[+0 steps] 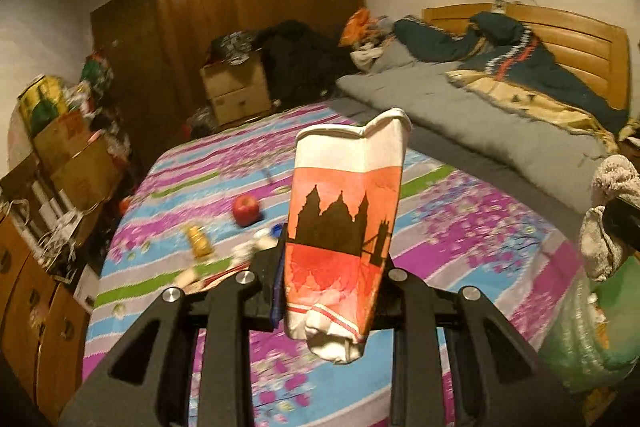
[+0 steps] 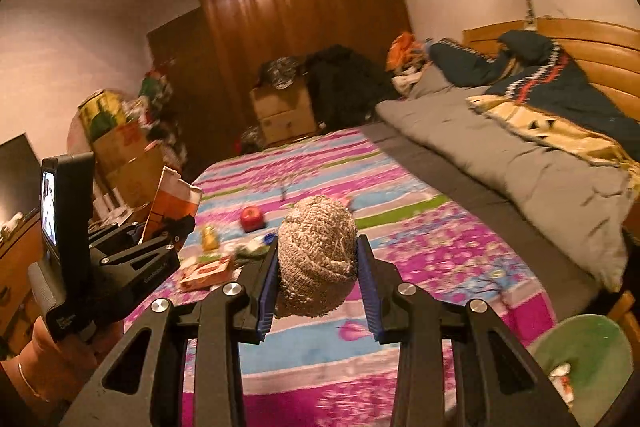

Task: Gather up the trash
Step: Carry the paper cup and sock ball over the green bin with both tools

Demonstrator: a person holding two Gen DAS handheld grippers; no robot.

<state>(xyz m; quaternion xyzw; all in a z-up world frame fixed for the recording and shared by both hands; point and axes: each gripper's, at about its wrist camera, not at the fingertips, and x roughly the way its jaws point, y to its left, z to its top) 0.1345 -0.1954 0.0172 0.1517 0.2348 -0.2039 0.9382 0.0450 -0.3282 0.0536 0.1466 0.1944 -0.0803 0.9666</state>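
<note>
A: What is held at this moment?

B: A flattened paper cup (image 1: 346, 227) is pinched upright in the jaws of the left gripper (image 1: 334, 267), at the centre of the left wrist frame. A balled knitted rag (image 2: 316, 259) is clamped between the blue pads of the right gripper (image 2: 316, 279). Both are carried above the bed (image 1: 460, 247).

A: Which step is judged to be in hand?

B: The carrying step: two pieces are lifted, not yet dropped. A green bag (image 2: 588, 351) is seen at the lower right.

A: What is called for next?

B: Probably a swing toward that bag and a release over its mouth. More litter (image 1: 198, 241) and an apple (image 1: 246, 209) are left at the lower left.
</note>
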